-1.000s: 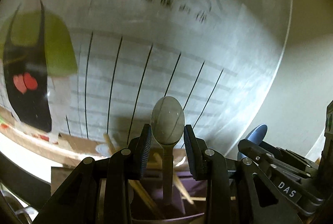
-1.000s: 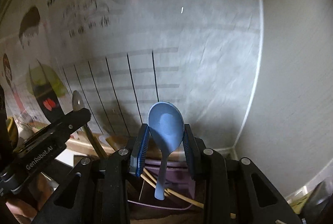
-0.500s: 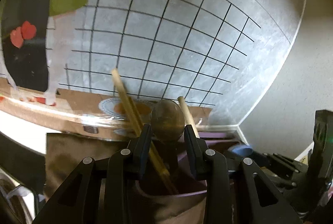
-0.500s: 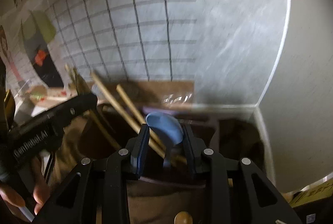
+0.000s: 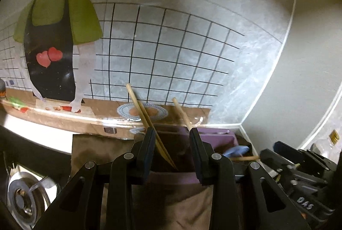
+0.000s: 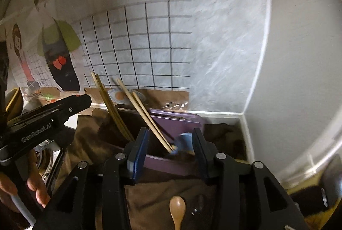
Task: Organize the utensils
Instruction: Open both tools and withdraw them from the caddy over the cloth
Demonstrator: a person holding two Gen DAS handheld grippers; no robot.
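I hold both grippers over a purple utensil holder (image 5: pixel 215 136) that stands on a brown cloth (image 6: pixel 154 193) in the far corner of a counter, against a wall poster printed with a black grid and a cartoon figure in a green top and black apron (image 5: pixel 51 42).

My left gripper (image 5: pixel 173 155) stands parted above the holder's left compartment. Nothing is pressed between its pads; a wooden chopstick (image 5: pixel 147 121) leans up out of that compartment close to the left finger, and another stick rises just beyond the right finger.

My right gripper (image 6: pixel 168 151) is opening. A blue spoon (image 6: pixel 182 141) sits blurred between its fingers, down in the holder's right compartment beside two leaning chopsticks (image 6: pixel 145 116), and the pads do not appear to press on it. From the left wrist view the same blue spoon (image 5: pixel 237 149) shows at the holder's right end, just ahead of the right gripper's black tip.

More wooden sticks (image 6: pixel 109 106) lean in the holder's left part. A small wooden spoon (image 6: pixel 177 208) lies on the cloth nearer to me, below the right gripper. Fingers of my left hand (image 6: pixel 32 185) show at the near left, wrapped around that gripper's handle. A metal stove burner (image 5: pixel 23 198) sits at the near left.
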